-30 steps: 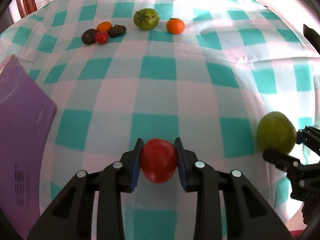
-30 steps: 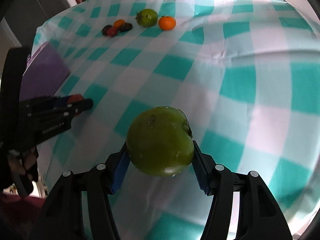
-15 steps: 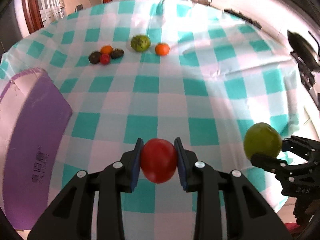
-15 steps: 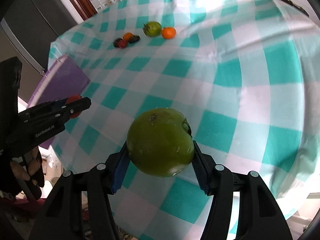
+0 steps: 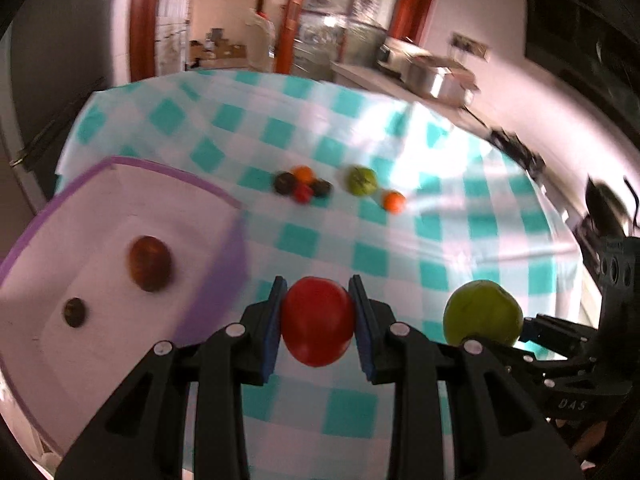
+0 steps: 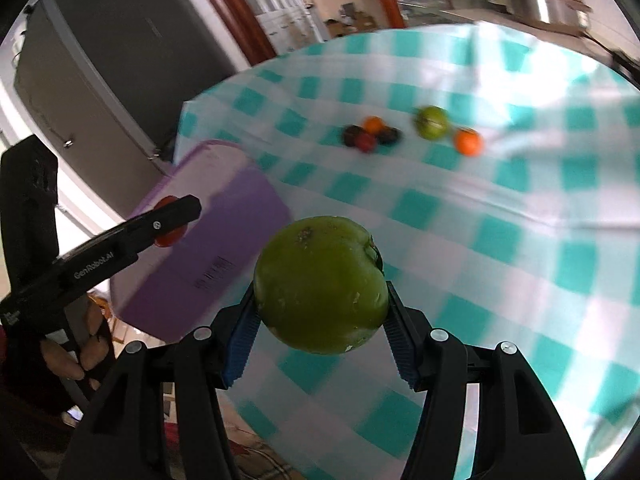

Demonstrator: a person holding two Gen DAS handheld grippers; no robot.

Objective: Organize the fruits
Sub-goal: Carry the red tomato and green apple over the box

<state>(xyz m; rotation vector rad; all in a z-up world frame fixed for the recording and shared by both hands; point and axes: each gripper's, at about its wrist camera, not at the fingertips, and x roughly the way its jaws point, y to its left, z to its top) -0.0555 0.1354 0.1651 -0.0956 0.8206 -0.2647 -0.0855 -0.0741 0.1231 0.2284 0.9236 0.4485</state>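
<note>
My left gripper (image 5: 318, 322) is shut on a red tomato (image 5: 318, 320), held in the air over the table's near edge, just right of a purple-rimmed white bin (image 5: 168, 184). In the bin lie a brown fruit (image 5: 150, 263) and a small dark fruit (image 5: 75, 312). My right gripper (image 6: 320, 312) is shut on a large green tomato (image 6: 320, 284), also lifted above the checked cloth. In the left wrist view that green tomato (image 5: 482, 312) hangs to the right of the red one. The right wrist view shows the left gripper (image 6: 172, 222) with the red tomato (image 6: 170, 236) over the bin (image 6: 224, 216).
On the far part of the teal-and-white checked tablecloth (image 5: 400, 240) lie a cluster of small dark, red and orange fruits (image 5: 302, 186), a green tomato (image 5: 361, 180) and an orange fruit (image 5: 394, 201). A hand (image 6: 72, 356) holds the left gripper. A dark fridge (image 6: 100, 80) stands behind the bin.
Both grippers have risen with their fruits, so the table looks smaller and the room shows behind. The left view has swung left, bringing the bin's inside and its two fruits into sight.
</note>
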